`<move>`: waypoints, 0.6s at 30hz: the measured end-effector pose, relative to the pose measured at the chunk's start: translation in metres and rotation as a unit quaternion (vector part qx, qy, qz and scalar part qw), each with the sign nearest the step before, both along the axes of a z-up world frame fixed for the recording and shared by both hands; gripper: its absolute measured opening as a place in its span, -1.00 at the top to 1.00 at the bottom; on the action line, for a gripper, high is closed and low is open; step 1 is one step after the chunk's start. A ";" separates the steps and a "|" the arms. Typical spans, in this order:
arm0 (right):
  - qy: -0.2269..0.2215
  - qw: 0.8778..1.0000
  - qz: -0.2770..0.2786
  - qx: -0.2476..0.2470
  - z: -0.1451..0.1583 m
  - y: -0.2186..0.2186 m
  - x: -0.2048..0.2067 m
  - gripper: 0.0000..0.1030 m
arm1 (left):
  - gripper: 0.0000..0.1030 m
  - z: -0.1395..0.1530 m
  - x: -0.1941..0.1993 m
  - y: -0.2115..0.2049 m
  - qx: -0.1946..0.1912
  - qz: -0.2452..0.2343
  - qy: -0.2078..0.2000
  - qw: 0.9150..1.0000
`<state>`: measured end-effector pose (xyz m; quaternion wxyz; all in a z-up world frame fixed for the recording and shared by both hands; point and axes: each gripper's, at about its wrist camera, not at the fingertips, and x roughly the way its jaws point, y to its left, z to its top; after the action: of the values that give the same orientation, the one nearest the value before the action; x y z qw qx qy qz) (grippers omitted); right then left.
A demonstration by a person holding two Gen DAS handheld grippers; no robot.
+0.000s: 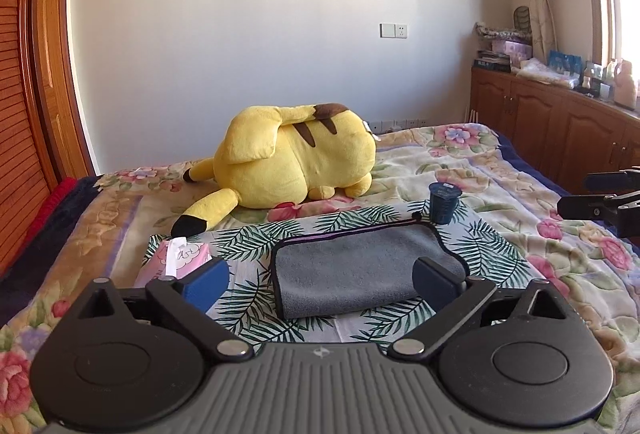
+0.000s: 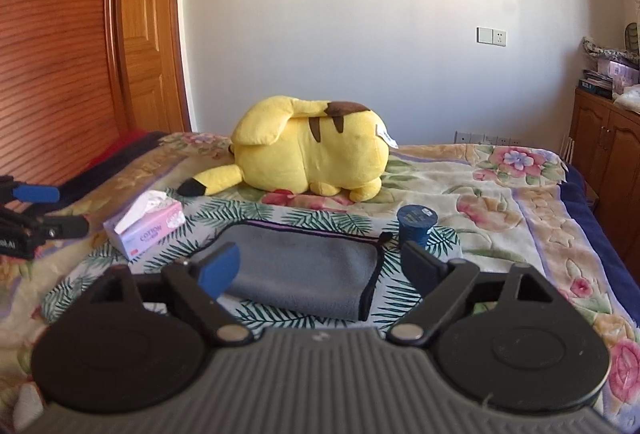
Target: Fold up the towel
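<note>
A grey towel with a dark hem lies folded in a compact rectangle on a palm-leaf cloth on the bed; it also shows in the right wrist view. My left gripper is open and empty, held just in front of and above the towel. My right gripper is open and empty, also just short of the towel. Each gripper shows at the edge of the other's view, the right one and the left one.
A yellow plush toy lies behind the towel. A pink tissue pack sits left of the towel and a dark blue cup at its far right corner. Wooden cabinets stand right of the bed, a wooden wardrobe to the left.
</note>
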<state>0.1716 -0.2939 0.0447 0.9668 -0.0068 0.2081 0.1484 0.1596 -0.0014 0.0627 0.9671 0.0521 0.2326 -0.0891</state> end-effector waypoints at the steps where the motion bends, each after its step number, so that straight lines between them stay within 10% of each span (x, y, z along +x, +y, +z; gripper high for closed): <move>1: 0.000 1.000 0.000 0.000 0.002 0.000 -0.002 -0.78 | -0.66 0.000 -0.003 -0.001 -0.004 -0.001 -0.001 1.000; 18: -0.012 1.000 -0.010 -0.001 0.010 -0.003 -0.038 -1.00 | -0.69 0.000 -0.047 -0.015 -0.008 -0.011 -0.004 1.000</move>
<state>0.1339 -0.2968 0.0543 0.9706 -0.0078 0.1969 0.1380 0.1126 -0.0160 0.0629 0.9673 0.0470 0.2276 -0.1011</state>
